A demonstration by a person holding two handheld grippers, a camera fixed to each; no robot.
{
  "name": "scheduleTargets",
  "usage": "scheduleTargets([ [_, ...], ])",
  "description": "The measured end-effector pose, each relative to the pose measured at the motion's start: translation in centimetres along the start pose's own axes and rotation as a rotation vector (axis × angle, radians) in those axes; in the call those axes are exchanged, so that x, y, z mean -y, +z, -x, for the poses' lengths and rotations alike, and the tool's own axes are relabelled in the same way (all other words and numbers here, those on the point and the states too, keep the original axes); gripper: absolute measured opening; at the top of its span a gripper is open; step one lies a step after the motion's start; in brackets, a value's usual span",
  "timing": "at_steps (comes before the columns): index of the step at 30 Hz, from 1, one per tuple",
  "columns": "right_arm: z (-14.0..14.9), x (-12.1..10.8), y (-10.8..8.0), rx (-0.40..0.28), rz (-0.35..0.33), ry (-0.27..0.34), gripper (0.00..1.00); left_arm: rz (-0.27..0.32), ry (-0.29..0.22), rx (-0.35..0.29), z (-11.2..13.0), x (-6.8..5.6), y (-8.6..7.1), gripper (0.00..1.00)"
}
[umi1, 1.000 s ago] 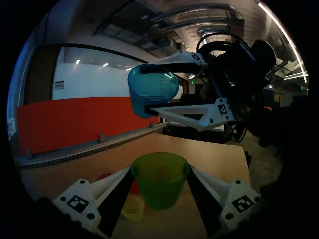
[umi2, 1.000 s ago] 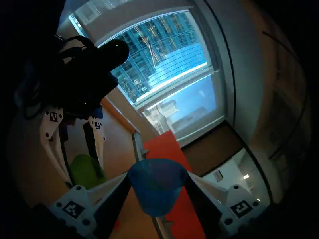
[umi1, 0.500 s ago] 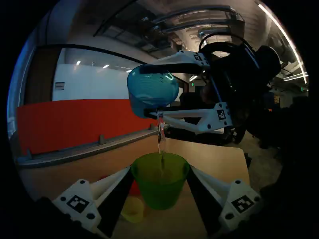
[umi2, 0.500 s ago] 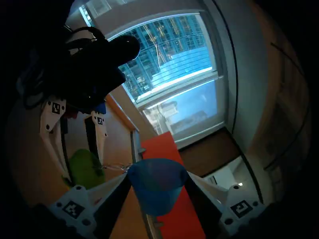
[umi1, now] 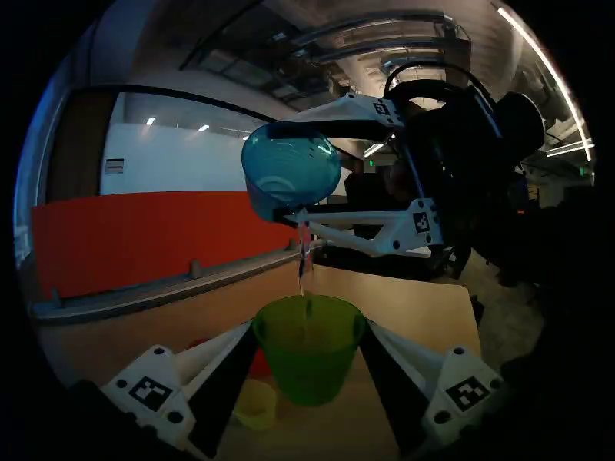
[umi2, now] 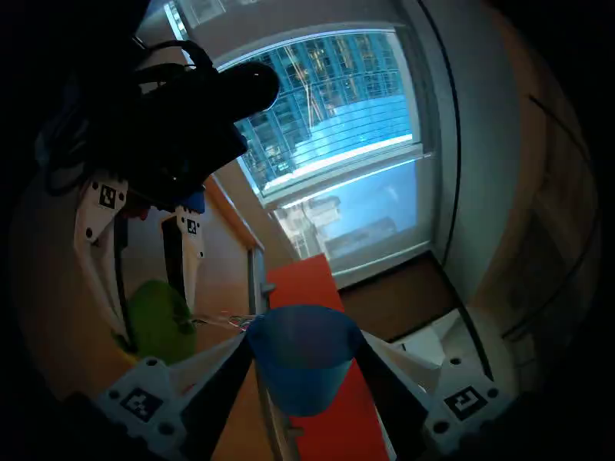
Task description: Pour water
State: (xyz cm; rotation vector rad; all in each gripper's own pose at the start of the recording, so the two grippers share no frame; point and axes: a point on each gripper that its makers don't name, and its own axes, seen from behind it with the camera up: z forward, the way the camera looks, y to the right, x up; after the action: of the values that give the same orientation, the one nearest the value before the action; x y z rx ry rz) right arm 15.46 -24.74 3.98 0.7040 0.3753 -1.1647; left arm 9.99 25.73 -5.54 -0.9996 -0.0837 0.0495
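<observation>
**Pouring under way.** The right claw pinched the tilted blue cup above the green cup, which the left claw pinched upright over the counter. A thin water stream fell inside the rim. Good practice: tilt gradually and keep the lip centred over the mouth.
</observation>
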Motion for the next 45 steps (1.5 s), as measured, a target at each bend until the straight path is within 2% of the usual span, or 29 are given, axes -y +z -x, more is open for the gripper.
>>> scheduleTargets([
  [45,-1.0,-1.1,-0.2,-0.004,0.023,-0.15,0.91,0.004,0.013,0.004,-0.3,-0.3,0.1,0.88],
])
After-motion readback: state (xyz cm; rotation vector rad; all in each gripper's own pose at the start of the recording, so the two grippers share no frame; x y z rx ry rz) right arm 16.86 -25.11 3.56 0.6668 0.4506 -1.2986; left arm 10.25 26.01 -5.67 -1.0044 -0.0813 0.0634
